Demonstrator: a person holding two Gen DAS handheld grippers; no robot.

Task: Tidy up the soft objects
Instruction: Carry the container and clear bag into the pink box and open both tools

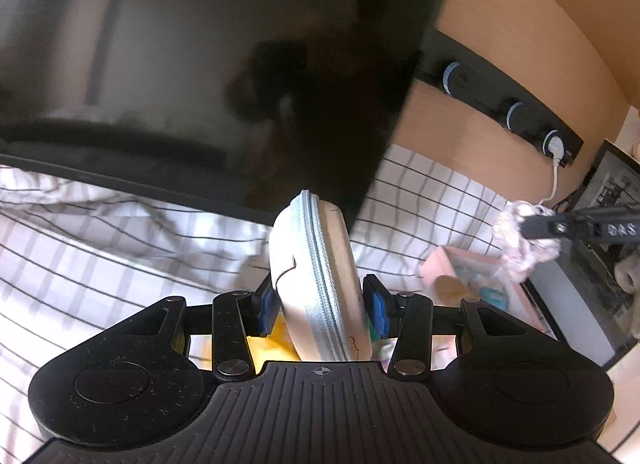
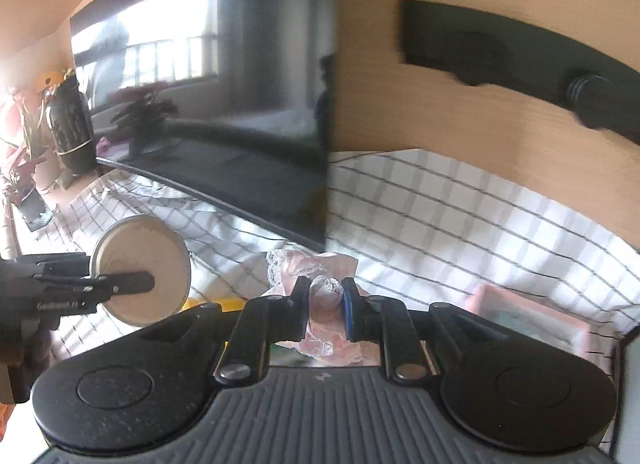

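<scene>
My left gripper (image 1: 322, 304) is shut on a round beige zip pouch (image 1: 316, 276) with a pale zipper, held upright above the checked cloth (image 1: 120, 248). The pouch also shows in the right wrist view (image 2: 140, 268), clamped by the left gripper's fingers (image 2: 128, 284). My right gripper (image 2: 325, 306) is shut on a pink lacy scrunchie (image 2: 316, 276), held above the cloth. The scrunchie shows in the left wrist view (image 1: 520, 240) at the right, on the right gripper's fingertips (image 1: 538, 225).
A dark TV screen (image 1: 200, 63) stands close ahead on the cloth-covered surface. A pink box (image 1: 472, 280) lies at the right, also in the right wrist view (image 2: 532, 324). A black socket strip (image 1: 508, 103) runs along the wooden wall. Something yellow (image 1: 272, 348) lies under the left gripper. A vase and plants (image 2: 44, 123) stand far left.
</scene>
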